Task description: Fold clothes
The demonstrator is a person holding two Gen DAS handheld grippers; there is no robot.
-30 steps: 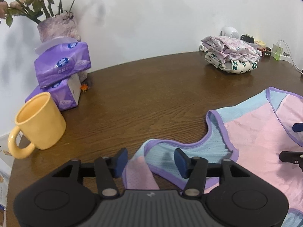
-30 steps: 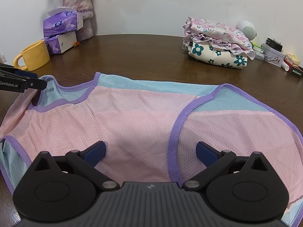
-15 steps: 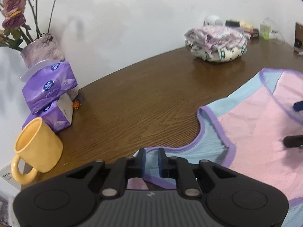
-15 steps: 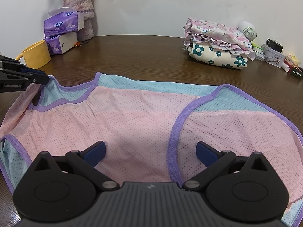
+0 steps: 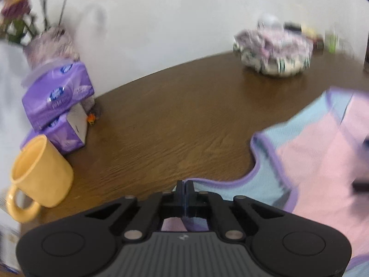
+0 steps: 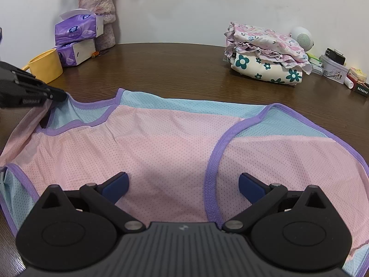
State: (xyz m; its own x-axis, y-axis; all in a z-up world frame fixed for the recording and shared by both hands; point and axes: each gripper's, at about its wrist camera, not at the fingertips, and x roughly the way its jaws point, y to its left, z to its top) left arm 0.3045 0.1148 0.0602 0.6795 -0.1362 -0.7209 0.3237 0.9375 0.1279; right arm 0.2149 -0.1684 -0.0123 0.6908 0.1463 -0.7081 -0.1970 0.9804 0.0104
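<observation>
Mesh vest (image 6: 161,143) in pink and pale blue with purple binding lies spread flat across the near half of the brown wooden surface (image 6: 175,69), reaching from its left edge almost to its right edge. We see our right tool (image 6: 182,183) poised low over the middle of the cloth near the front edge, its blue pads wide apart and nothing between them, tipped down toward the fabric. Our left tool (image 5: 185,192) sits at the vest's left shoulder strap near the surface's left edge; its jaws have just been closing and now stand pressed together on the purple-bound strap, which is lifted a little off the wood there. From the right wrist view the left tool (image 6: 54,95) comes in from the left edge, angled downward. Toward the far right edge rests a stack of folded floral clothes (image 6: 265,55). At the far left corner stand two purple tissue packs (image 6: 77,39), a vase (image 6: 99,16) with flowers, and a yellow mug (image 6: 47,65).
</observation>
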